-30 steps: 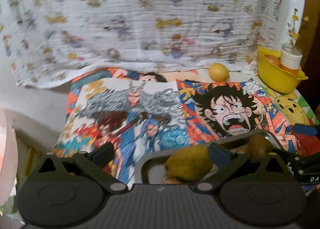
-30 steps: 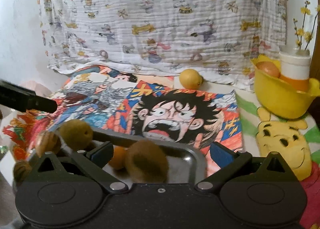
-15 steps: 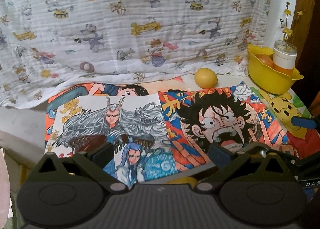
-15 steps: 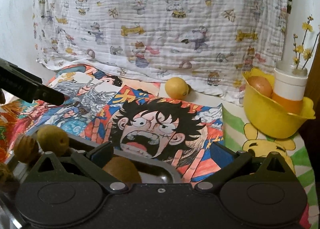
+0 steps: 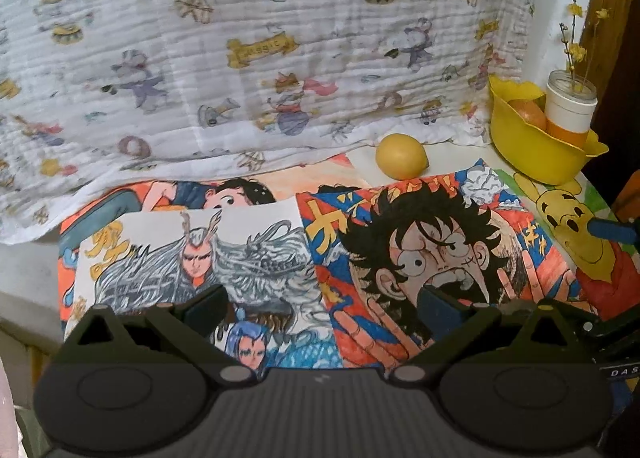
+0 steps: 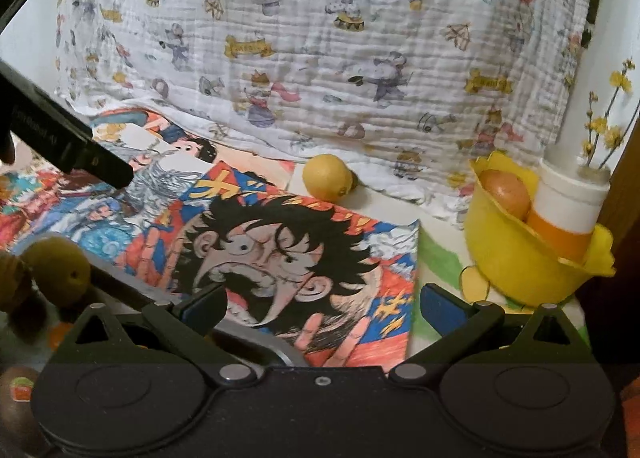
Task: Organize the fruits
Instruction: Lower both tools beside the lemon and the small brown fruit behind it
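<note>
Yellow bowl (image 6: 520,258) at table's far right corner, orange fruit (image 6: 506,187) inside beside white cup. Lemon (image 6: 326,177) lone at far edge: likely firm, light, waxy, prone to roll; best pinched across middle. Right gripper (image 6: 320,308), left gripper (image 5: 320,308) both level, fingers spread, empty, well short of lemon.
</note>
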Available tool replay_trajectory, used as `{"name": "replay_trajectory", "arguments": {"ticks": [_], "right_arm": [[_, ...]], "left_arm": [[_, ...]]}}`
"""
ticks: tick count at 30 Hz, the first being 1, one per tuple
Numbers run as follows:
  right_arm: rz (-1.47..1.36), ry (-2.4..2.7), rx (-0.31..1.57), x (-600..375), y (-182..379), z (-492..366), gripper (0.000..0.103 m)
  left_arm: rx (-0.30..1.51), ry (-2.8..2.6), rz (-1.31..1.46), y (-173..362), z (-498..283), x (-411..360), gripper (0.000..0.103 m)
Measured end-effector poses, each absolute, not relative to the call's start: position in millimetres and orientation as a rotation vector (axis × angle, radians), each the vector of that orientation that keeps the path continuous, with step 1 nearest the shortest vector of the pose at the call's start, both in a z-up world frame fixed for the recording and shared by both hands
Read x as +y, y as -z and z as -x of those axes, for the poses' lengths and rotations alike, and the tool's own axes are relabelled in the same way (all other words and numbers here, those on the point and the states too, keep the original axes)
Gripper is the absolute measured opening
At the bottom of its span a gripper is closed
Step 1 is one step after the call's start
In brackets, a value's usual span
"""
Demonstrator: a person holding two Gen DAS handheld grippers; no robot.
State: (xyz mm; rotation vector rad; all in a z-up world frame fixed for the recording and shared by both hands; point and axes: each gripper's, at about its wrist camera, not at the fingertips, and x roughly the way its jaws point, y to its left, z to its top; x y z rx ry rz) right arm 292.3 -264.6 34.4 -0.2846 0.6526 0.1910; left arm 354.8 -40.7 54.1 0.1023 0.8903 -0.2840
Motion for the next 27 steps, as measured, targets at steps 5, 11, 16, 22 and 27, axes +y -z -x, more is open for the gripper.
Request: {"name": "replay_trajectory", "arguments": {"ticks": [5, 11, 16, 22, 27], "right_arm": [[0.337, -0.174, 0.643, -265.7, -34.6, -303.3, 0.102], [0.359, -0.168, 0.631, -265.8, -34.3, -313.7, 0.102], [0.449, -0.177, 0.615, -265.1, -34.5, -322.6, 0.102], [0.595, -0.271, 0.599, -269.3, -37.3, -333.7, 0.102], [0.749, -0.371, 0.597, -275.7, -34.9, -345.1, 0.102]], "left_arm": [[0.882, 0.296, -0.129, -53.6, -367.2, -46.7, 0.102], [0.891, 0.319, -0.132, -48.3, -382.5, -53.7, 0.102], [0.893, 0.348, -0.117, -44.5, -403.0, -63.0, 0.102], [0.855, 0.43, -0.117, -39.6, -424.4, -78.9, 0.102], [0.81, 0.479, -0.126, -30.3, -442.4, -94.6, 0.102]]}}
